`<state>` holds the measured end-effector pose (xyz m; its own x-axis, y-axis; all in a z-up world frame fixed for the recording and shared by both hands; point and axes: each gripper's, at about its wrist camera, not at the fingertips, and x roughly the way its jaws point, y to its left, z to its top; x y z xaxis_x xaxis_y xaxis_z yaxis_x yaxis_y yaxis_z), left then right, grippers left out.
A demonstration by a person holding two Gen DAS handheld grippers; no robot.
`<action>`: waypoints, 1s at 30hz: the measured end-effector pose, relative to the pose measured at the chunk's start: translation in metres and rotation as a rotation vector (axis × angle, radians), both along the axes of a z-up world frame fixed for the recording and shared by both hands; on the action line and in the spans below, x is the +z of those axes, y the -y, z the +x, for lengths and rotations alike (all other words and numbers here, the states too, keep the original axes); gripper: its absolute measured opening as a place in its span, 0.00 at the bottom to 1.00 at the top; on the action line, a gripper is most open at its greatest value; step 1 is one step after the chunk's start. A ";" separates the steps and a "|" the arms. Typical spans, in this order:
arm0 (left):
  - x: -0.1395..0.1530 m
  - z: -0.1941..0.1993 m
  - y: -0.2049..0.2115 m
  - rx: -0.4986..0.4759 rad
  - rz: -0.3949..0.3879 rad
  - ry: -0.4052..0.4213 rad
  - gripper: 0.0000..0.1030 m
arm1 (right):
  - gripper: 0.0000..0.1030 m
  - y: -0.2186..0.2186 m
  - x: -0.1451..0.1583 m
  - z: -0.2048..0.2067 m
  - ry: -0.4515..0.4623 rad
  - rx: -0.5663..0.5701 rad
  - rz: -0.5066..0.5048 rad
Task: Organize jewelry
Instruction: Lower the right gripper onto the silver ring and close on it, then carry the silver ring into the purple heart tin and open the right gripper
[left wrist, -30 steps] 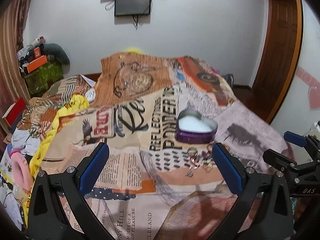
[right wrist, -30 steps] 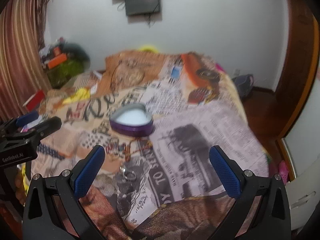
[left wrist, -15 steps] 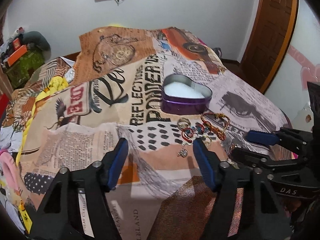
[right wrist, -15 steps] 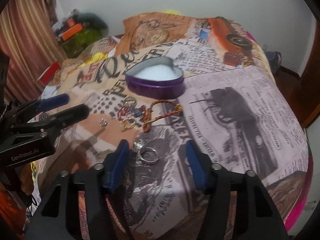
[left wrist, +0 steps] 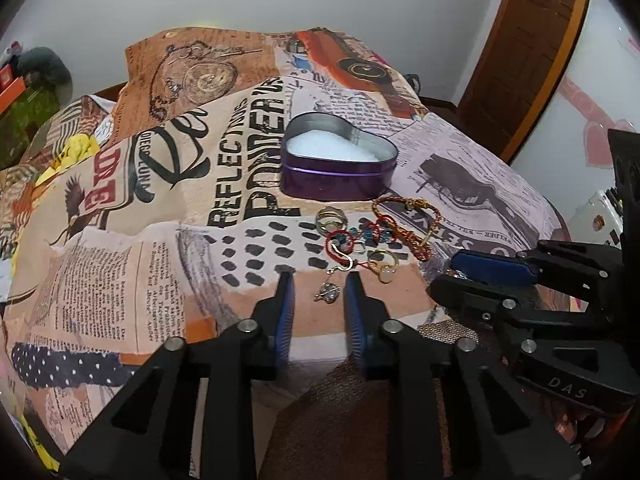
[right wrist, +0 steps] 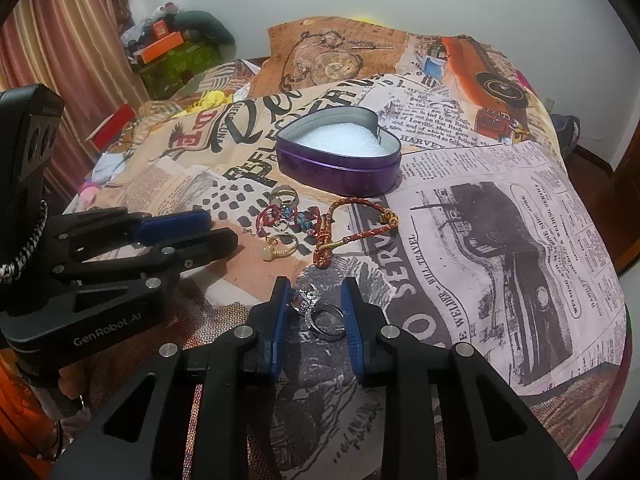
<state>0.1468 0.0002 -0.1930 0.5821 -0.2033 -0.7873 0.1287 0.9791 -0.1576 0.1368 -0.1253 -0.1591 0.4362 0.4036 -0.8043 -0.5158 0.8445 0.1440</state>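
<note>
Left gripper (left wrist: 319, 278), partly spread, straddles a small charm (left wrist: 327, 292); right gripper (right wrist: 315, 285) likewise brackets a ring (right wrist: 320, 312). Pinch gently, low, then lift to the heart-shaped tin (right wrist: 340, 168).

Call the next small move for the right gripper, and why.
Probably close the right gripper: its open pads already flank the stone-set silver ring lying on the printed bedspread, and the heart-shaped purple tin sits open beyond.

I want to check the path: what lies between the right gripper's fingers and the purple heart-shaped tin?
In the right wrist view, beyond the right gripper, the red-and-gold braided bracelet lies on the printed newspaper cloth, short of the purple heart-shaped tin.
</note>
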 end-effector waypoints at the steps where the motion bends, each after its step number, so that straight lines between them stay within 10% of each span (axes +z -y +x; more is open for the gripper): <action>1: -0.001 0.001 0.001 -0.003 -0.002 -0.002 0.21 | 0.22 0.000 0.000 0.000 -0.001 -0.001 0.003; 30: 0.067 -0.011 -0.007 0.031 -0.043 0.202 0.11 | 0.14 0.015 0.056 0.003 0.145 -0.095 0.079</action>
